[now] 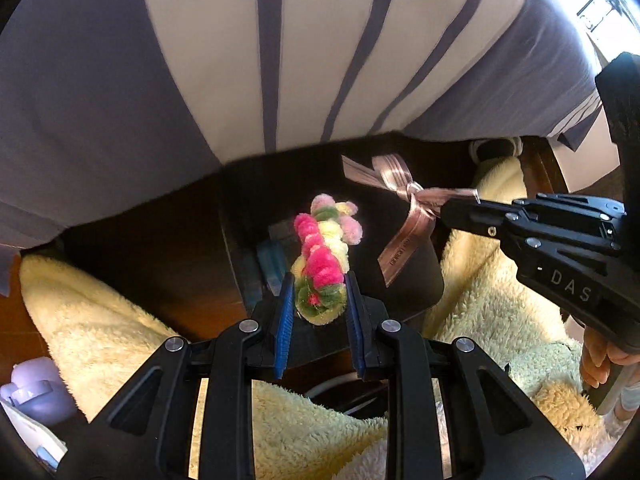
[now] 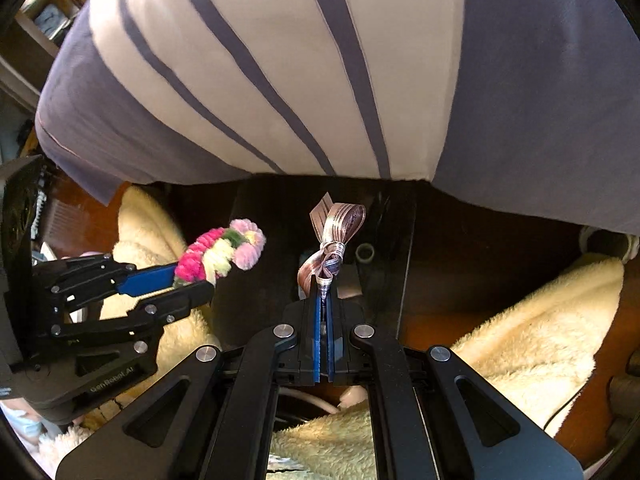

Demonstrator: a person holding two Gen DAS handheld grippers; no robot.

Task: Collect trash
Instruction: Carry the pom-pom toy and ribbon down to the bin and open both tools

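Both hands are carrying trash over the bin, so the drop-off step is in hand. The left hand-held gripper (image 1: 320,292) is pinching a fuzzy pink, yellow and green chenille flower garland (image 1: 324,256) between its blue pads, the jaws standing only as far apart as the soft stem forces them, and the garland is sticking out past the fingertips. The right hand-held gripper (image 2: 323,292) is clamped fully together on the tail of a shiny pinkish-brown satin ribbon bow (image 2: 334,236), whose loops are standing up beyond the tips. Both pieces are hanging above a dark, boxy waste bin (image 1: 416,280) that is sitting on the brown wooden floor (image 2: 472,248), flanked by cream fleecy blankets (image 1: 100,328) and below the edge of a bed dressed in a white-and-grey striped cover (image 1: 224,48). Judging from this, the next move is calling for each gripper to be centred over the bin's mouth and then eased apart; the ribbon, being light, could be clinging to the pads, and the garland could be catching on the rim.
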